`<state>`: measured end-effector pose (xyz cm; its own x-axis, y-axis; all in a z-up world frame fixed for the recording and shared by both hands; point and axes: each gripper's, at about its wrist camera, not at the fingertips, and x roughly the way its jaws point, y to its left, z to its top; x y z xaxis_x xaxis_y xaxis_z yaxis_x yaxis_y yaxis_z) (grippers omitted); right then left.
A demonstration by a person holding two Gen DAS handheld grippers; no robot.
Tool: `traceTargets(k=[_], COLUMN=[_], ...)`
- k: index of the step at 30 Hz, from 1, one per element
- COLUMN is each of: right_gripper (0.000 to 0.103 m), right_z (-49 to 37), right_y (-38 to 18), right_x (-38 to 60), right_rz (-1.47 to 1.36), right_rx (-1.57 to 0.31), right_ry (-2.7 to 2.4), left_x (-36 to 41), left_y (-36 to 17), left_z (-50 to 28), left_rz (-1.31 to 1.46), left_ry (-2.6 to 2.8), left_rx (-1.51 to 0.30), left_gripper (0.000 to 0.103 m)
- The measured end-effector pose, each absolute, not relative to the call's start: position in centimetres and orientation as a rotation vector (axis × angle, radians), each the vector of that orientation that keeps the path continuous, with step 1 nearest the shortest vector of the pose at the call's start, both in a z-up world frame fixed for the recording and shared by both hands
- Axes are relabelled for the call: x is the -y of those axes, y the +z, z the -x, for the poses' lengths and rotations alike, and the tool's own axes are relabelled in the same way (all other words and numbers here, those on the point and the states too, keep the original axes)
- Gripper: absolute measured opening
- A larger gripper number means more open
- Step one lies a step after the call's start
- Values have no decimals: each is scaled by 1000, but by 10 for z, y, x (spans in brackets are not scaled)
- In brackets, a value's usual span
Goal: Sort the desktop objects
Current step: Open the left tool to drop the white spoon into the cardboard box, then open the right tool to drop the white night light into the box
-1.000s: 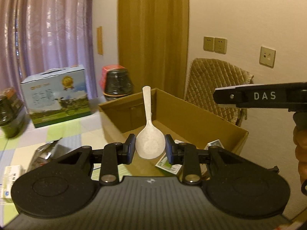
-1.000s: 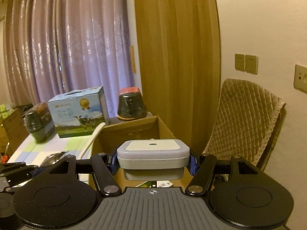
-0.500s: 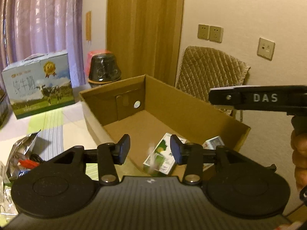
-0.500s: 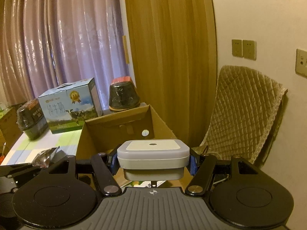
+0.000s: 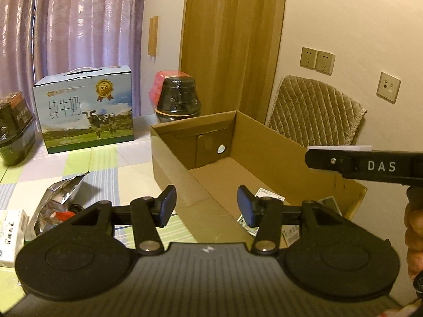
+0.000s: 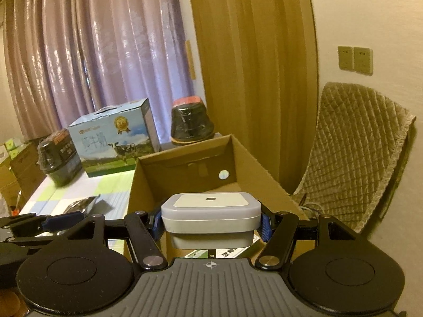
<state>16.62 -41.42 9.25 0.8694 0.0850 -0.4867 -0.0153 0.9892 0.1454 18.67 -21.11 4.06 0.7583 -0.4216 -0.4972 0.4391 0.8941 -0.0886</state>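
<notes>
Desktop objects are partly sorted: packets lie in the cardboard box (image 5: 277,158) beyond your empty, wide-open left jaws; your right jaws clamp the white case (image 6: 211,212) above it; a foil bag (image 5: 59,198) waits on the tabletop (image 5: 105,163).

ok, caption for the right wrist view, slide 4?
Right gripper holds white box over open cardboard box.

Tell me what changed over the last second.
The left hand-held gripper let go of the white spoon over the cardboard box and now stands open and empty; the spoon is out of view. The right hand-held gripper stays shut on the white square device above the box.
</notes>
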Motion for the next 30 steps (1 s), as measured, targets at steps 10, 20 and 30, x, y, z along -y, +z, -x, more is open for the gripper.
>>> traceTargets(k=[10, 20, 30], right_gripper=[63, 63, 65], right_z=[-175, -167, -160], right_y=[83, 94, 108], right_x=[407, 397, 372], right_rz=[-172, -166, -149], right_rx=[-545, -522, -503], right_ry=[59, 69, 106], left_x=[195, 172, 143], left_y=[38, 40, 45], left_z=[-184, -178, -168], left_rz=[-35, -30, -16], left_ry=[-459, -435, -405], left_rx=[-537, -535, -528], left_gripper=[52, 57, 67])
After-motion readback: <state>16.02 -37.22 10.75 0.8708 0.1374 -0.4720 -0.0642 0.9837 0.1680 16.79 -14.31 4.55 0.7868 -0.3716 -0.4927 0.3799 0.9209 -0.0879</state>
